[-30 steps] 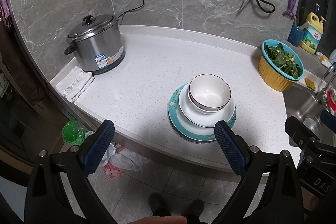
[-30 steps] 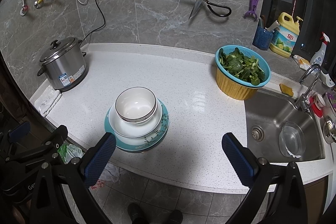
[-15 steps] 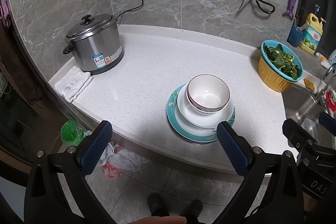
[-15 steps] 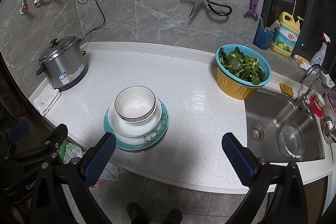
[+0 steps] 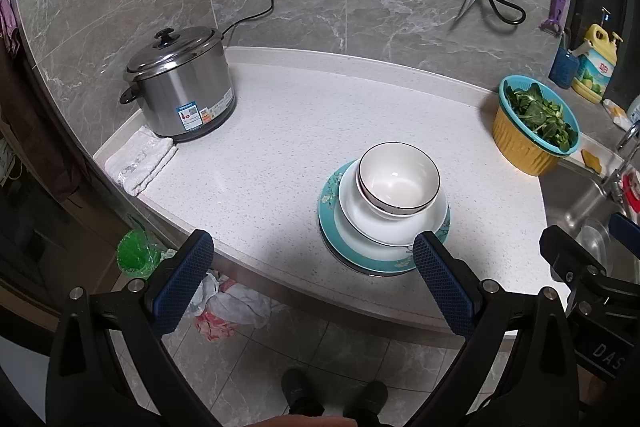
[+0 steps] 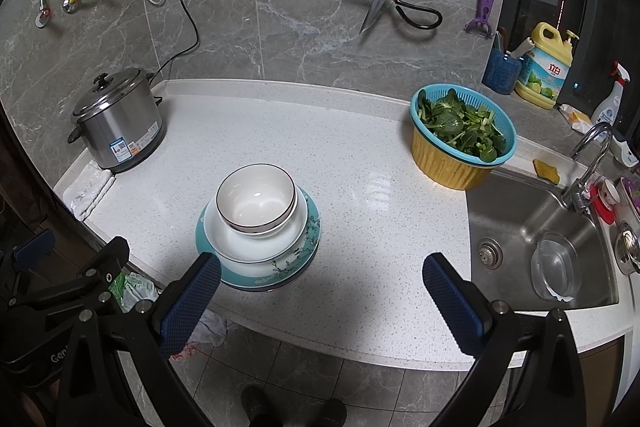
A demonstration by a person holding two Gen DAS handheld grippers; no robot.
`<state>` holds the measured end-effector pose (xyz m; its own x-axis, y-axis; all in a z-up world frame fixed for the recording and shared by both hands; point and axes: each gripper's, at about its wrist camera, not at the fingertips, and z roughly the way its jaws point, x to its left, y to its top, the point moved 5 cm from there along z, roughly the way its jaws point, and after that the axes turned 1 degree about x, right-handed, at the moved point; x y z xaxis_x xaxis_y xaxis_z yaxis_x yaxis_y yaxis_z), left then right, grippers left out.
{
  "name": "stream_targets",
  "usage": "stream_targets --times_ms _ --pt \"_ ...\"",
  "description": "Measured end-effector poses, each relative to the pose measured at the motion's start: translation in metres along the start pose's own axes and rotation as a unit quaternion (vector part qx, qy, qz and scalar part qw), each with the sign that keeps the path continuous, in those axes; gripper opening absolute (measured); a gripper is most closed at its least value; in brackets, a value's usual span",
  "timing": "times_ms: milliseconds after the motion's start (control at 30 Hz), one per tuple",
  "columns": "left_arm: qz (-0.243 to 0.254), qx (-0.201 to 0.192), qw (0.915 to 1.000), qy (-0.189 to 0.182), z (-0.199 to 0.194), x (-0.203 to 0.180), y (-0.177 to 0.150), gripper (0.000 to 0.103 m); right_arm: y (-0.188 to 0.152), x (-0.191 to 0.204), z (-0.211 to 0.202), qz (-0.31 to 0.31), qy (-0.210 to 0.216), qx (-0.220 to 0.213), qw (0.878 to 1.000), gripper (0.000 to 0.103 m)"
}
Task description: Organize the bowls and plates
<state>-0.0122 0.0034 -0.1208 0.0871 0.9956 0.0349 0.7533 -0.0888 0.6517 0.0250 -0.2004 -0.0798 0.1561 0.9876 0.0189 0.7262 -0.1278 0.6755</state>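
A white bowl with a dark rim [image 5: 398,183] [image 6: 256,197] sits inside a wider white bowl [image 5: 394,223] [image 6: 256,241], and both rest on a teal floral plate [image 5: 340,247] [image 6: 296,271] near the front edge of the white counter. My left gripper [image 5: 310,279] hangs open in front of the counter edge, its right finger overlapping the plate's near rim in view. My right gripper [image 6: 320,291] is open too, held back from the counter, with the stack by its left finger. Neither holds anything.
A steel rice cooker [image 5: 180,87] [image 6: 118,125] and a folded white cloth [image 5: 140,163] stand at the left. A basket of greens [image 6: 462,137] sits by the sink [image 6: 532,239], which holds a clear glass bowl [image 6: 556,269]. Scissors [image 6: 394,3] hang on the wall.
Both grippers have drifted slightly; the stack of dishes sits a little differently in each view. Nothing was grasped or released.
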Motion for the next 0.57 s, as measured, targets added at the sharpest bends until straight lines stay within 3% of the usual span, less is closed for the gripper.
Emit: stream_targets --times_ms 567 --pt "0.000 -0.003 1.0000 -0.001 0.0050 0.0037 0.0045 0.102 0.0004 -0.0033 0.0015 -0.003 0.002 0.002 1.000 0.103"
